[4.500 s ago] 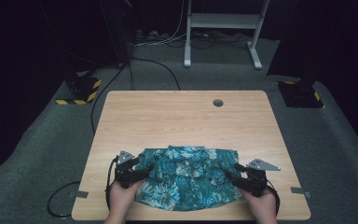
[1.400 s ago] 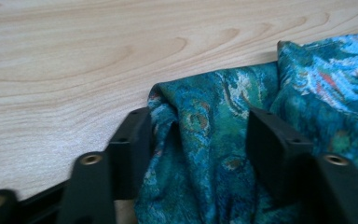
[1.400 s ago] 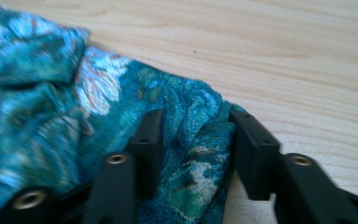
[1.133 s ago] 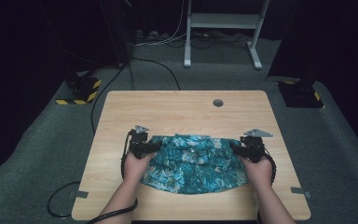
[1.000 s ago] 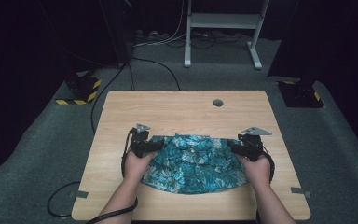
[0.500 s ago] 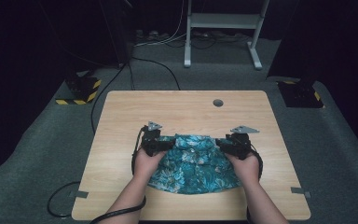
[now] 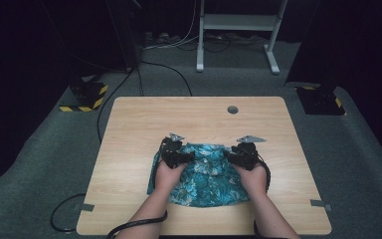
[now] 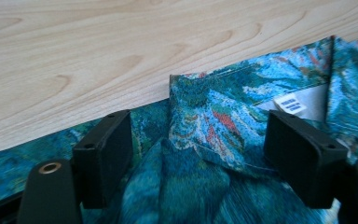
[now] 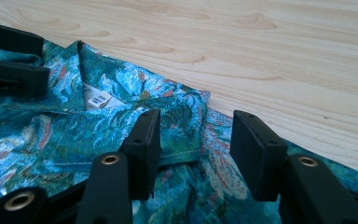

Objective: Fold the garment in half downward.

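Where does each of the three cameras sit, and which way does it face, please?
High view: above the person's side, looking forward and down on the table; forearms, left gripper, right gripper.
Left gripper view: rides that gripper, looking along its jaws at the teal shirt.
Right gripper view: same, along its own jaws; the left gripper's jaws at upper left.
Shared: the shirt's white label.

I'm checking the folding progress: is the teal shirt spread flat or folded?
Folded: the shirt is a compact bundle with sides turned in, its collar doubled over.
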`<act>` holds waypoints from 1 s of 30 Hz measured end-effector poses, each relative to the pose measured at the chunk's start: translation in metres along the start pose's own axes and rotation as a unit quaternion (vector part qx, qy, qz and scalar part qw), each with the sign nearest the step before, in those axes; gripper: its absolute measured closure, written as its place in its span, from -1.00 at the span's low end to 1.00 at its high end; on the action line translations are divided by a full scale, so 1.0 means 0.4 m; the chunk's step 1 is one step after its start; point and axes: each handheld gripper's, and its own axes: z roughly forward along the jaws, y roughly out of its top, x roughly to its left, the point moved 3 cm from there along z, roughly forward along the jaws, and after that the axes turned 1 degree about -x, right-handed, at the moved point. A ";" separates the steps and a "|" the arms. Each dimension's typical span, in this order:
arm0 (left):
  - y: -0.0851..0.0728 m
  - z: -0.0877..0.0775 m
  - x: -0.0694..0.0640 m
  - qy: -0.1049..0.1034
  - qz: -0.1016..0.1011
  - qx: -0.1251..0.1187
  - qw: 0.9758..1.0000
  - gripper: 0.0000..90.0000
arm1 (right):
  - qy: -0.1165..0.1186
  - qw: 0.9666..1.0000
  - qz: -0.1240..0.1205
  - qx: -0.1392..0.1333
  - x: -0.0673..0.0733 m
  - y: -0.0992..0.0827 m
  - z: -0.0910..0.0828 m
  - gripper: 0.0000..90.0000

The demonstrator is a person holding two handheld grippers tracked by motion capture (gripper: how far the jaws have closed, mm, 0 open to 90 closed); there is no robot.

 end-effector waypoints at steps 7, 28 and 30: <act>-0.002 0.019 0.004 0.007 0.005 0.010 1.000 -0.37 | 0.001 1.000 0.006 0.011 0.002 -0.006 0.024 0.17; -0.021 0.002 -0.019 0.009 0.038 -0.005 0.999 0.58 | -0.002 0.999 -0.028 0.022 0.027 -0.029 0.044 0.85; -0.020 -0.004 -0.021 0.005 0.033 -0.011 0.999 0.73 | -0.006 0.999 -0.036 0.020 0.031 -0.026 0.040 0.88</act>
